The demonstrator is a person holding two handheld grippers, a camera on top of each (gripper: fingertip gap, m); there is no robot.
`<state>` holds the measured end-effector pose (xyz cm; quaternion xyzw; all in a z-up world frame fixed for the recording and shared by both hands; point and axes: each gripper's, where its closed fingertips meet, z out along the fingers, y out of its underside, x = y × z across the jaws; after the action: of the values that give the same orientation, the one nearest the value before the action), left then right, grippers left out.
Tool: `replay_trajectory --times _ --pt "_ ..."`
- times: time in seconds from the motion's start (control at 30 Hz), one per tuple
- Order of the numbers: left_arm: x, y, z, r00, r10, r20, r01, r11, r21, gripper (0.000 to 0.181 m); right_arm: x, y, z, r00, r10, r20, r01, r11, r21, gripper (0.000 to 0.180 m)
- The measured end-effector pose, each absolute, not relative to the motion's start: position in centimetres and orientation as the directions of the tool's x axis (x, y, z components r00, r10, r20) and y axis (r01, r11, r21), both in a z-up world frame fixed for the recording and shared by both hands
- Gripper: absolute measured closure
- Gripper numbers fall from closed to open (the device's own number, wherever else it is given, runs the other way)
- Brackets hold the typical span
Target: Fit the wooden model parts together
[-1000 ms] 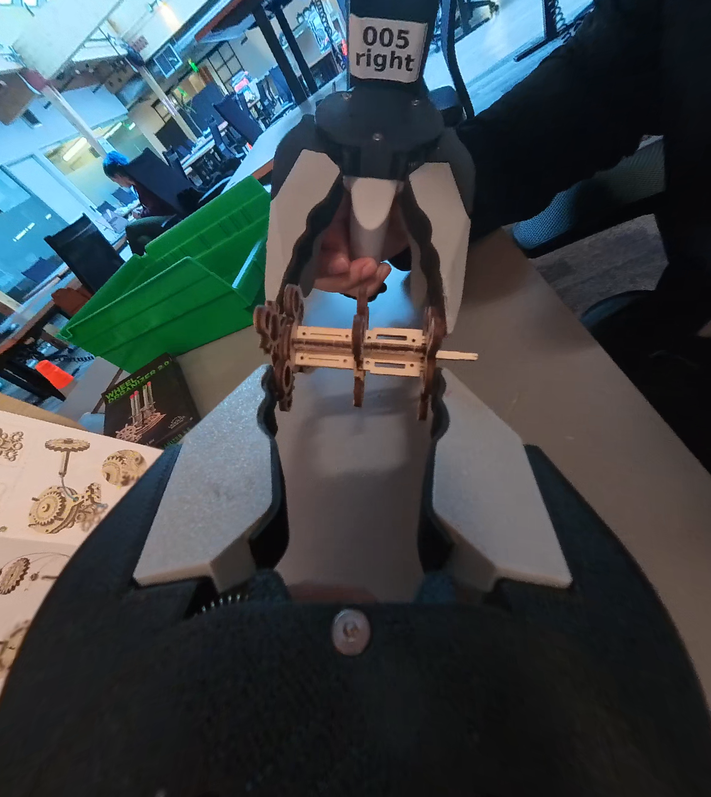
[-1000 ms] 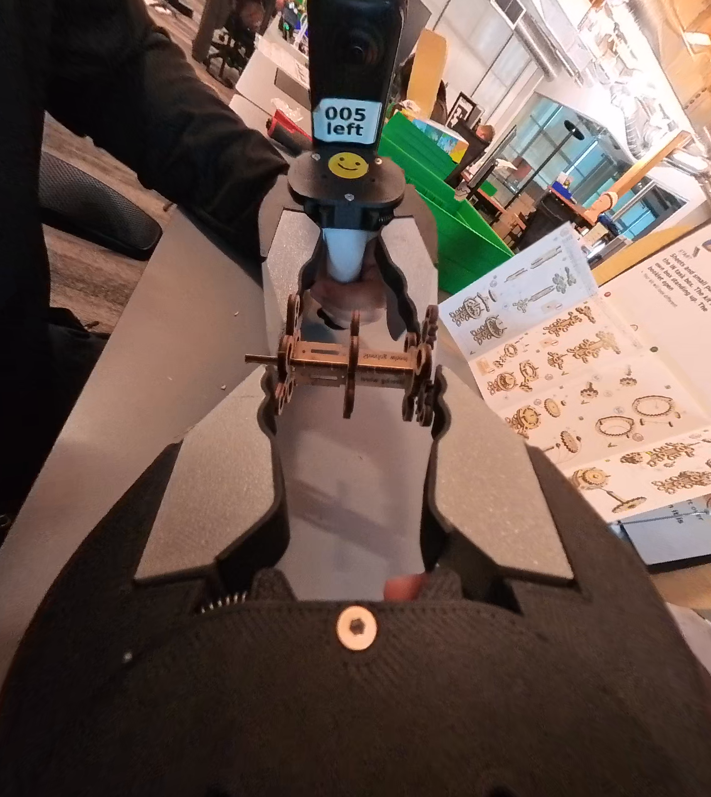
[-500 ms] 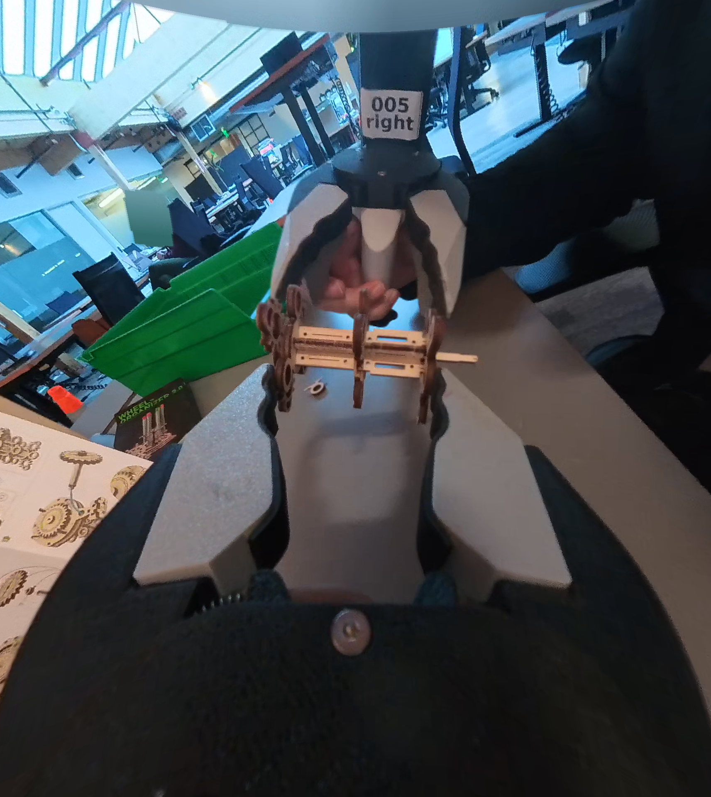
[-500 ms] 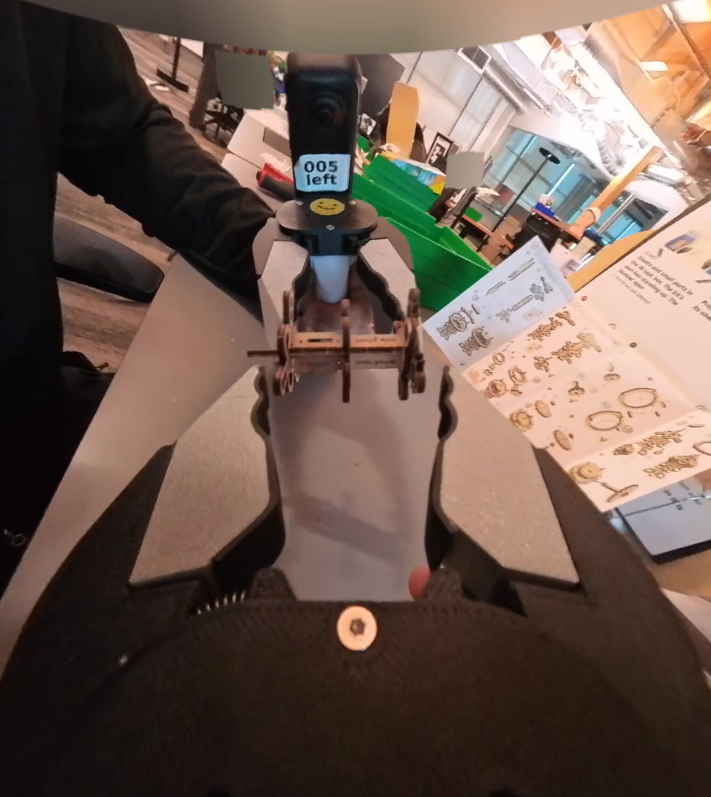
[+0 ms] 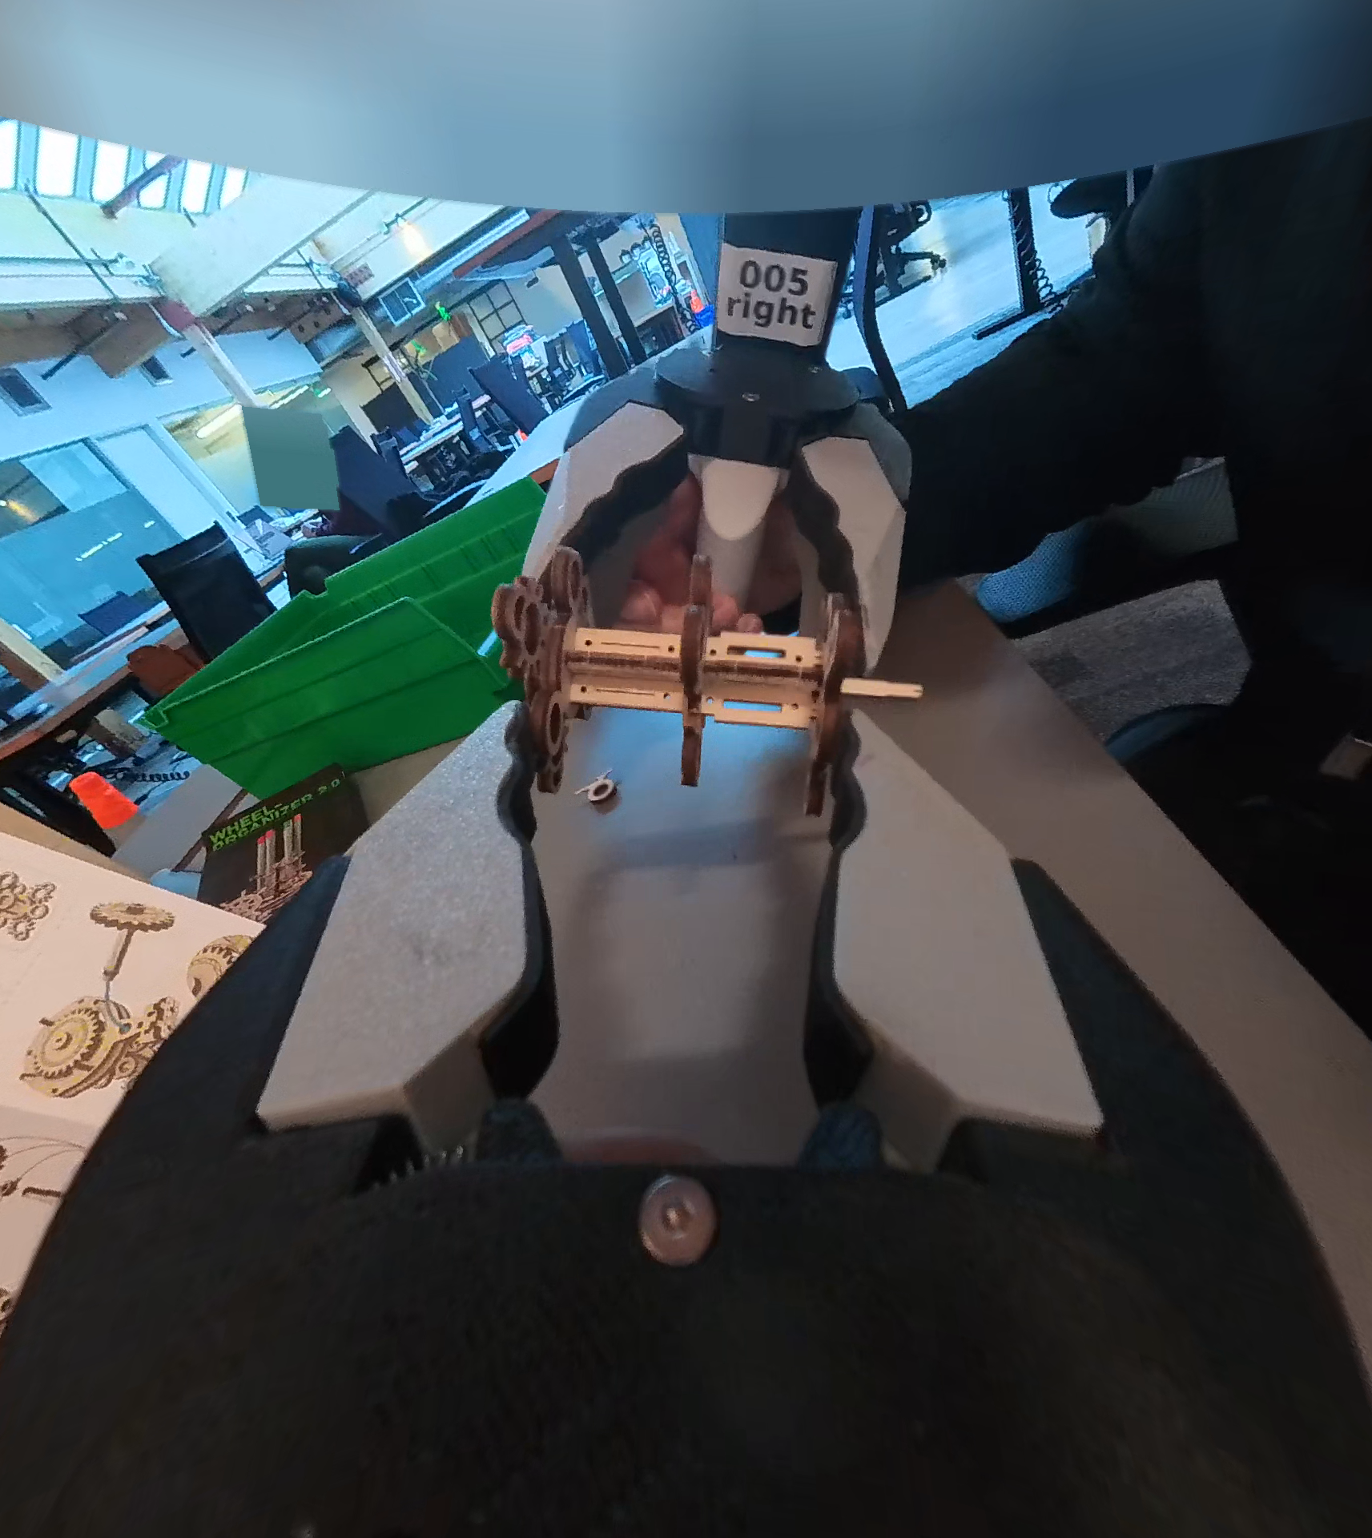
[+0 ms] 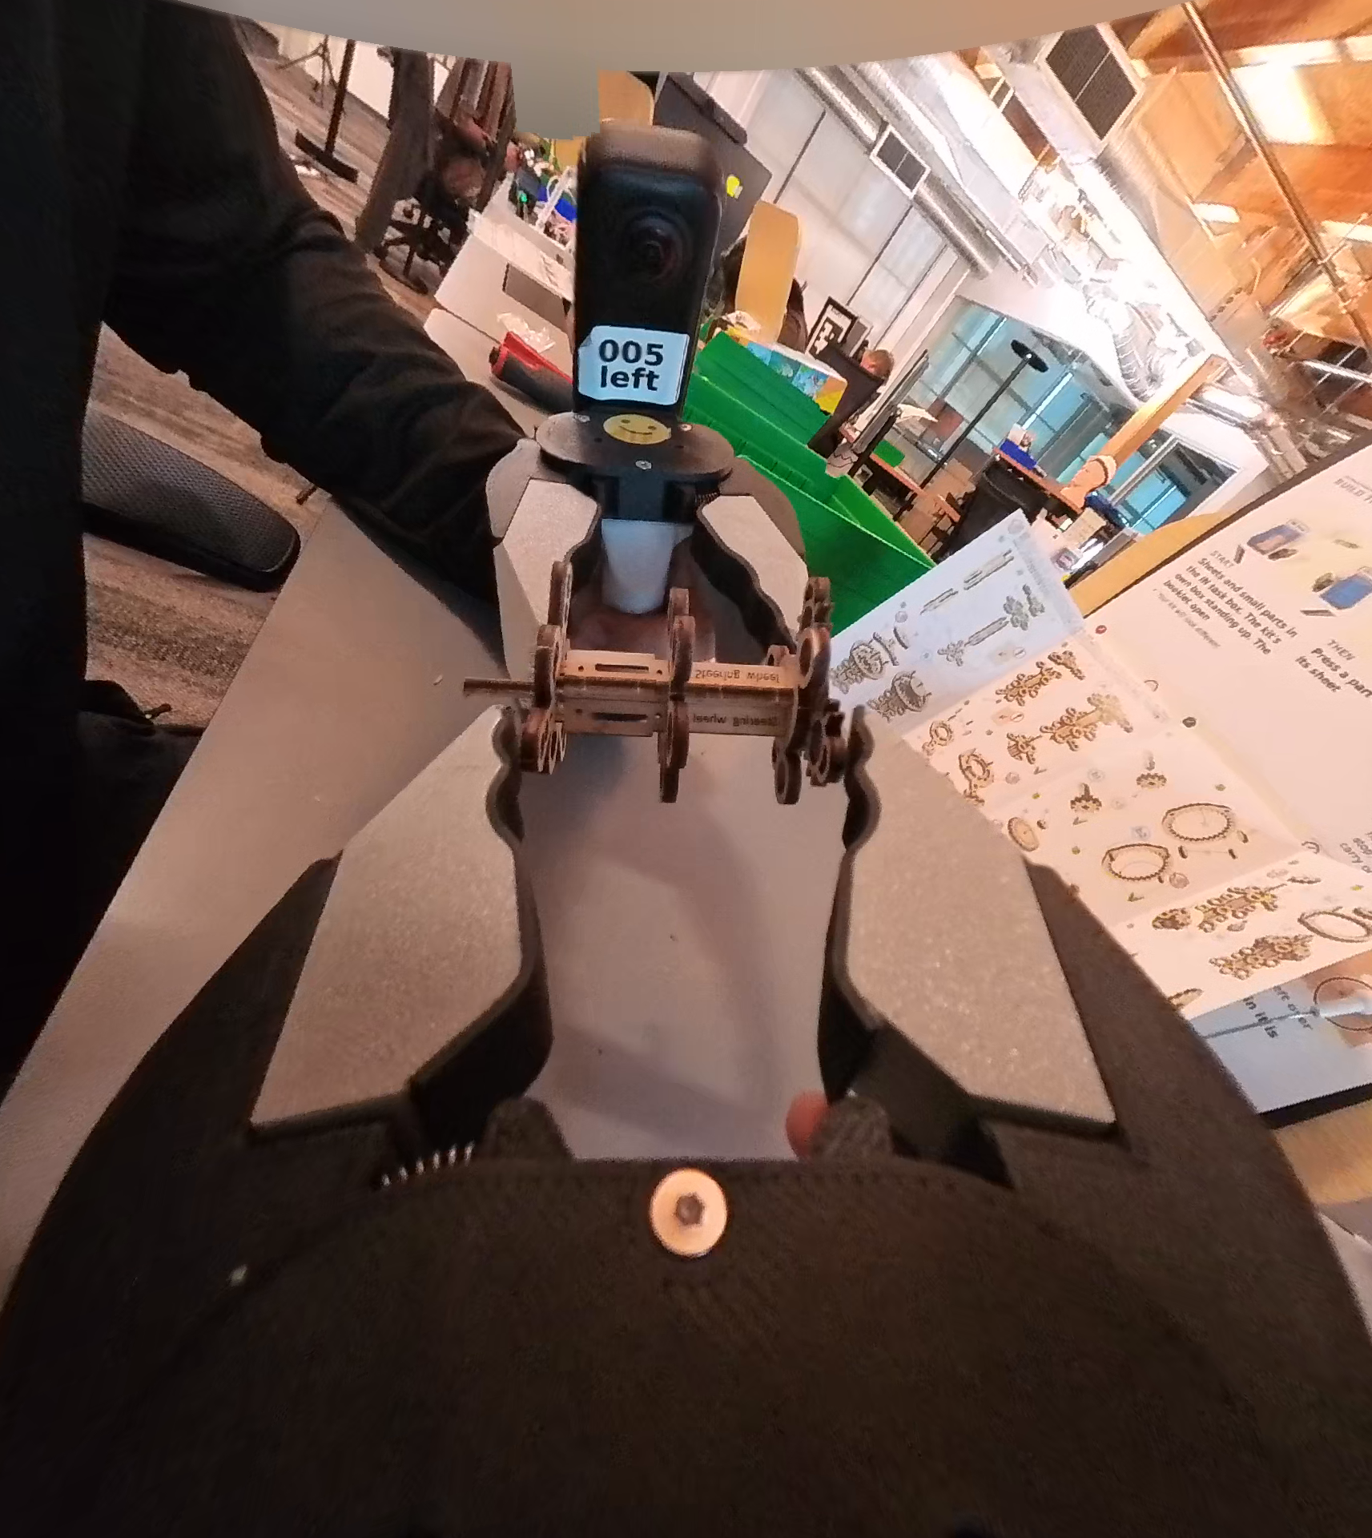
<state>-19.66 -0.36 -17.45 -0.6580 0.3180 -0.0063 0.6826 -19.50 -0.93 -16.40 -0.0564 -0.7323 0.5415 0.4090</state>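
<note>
Your left gripper [image 5: 682, 749] clamps the wooden gear axle [image 5: 691, 678]; right gripper [image 6: 678, 741] jaws apart, apparently released. Next: fetch the small washer [image 5: 597, 787], five o'clock of the gear cluster.

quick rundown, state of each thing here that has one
wooden model: held off the table, axle level
left gripper: shut on the model's ends
right gripper: open, fingertips clear of the model
small wooden ring: loose, lying on the table
instruction sheet: unfolded, flat
green bins: tipped, stacked
</note>
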Motion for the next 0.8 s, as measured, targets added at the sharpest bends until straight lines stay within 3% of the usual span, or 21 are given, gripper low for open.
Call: replay_trajectory --times 0.53,0.8 --pt "-19.1 -0.7 -16.3 0.808 -0.416 -0.417 -0.361 0.21 -0.909 0.112 -18.6 -1.5 -14.7 -0.568 0.527 0.632 -0.487 0.405 -0.774 0.11" --pt "-18.9 -1.0 -15.3 0.811 -0.42 -0.407 -0.316 0.272 -0.909 0.112 -18.6 -1.5 -13.4 -0.591 0.565 0.576 -0.474 0.334 -0.814 0.104"
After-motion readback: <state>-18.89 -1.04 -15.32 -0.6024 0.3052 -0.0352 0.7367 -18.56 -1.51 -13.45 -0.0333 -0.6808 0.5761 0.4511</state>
